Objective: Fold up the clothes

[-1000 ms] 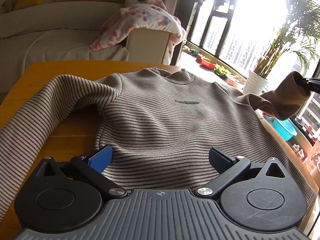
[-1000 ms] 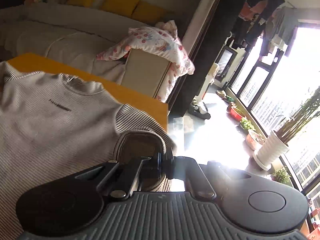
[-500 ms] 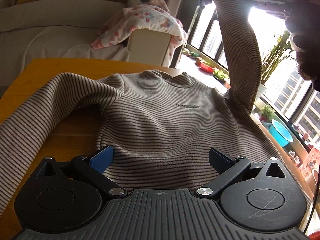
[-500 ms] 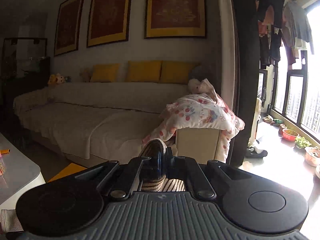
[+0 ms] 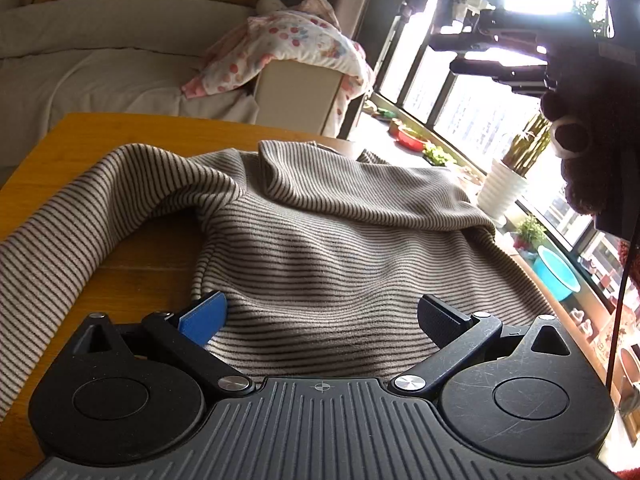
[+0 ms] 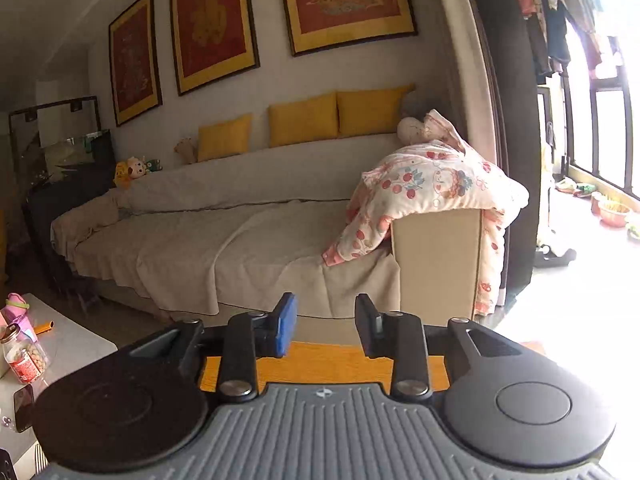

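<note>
Dropped from its raised position half a second ago, the sweater's right sleeve (image 5: pixel 360 192) now lies folded across the chest of the striped sweater (image 5: pixel 328 280), mid-frame on the yellow table (image 5: pixel 132 276). That reads as the first sleeve fold done; the other sleeve (image 5: pixel 80 224) trails off lower left, unfolded. At upper right, the right gripper (image 6: pixel 324 326) has nothing between its opening jaws. Along the bottom edge, the left gripper (image 5: pixel 320 316) rests wide apart over the hem, gripping nothing.
</note>
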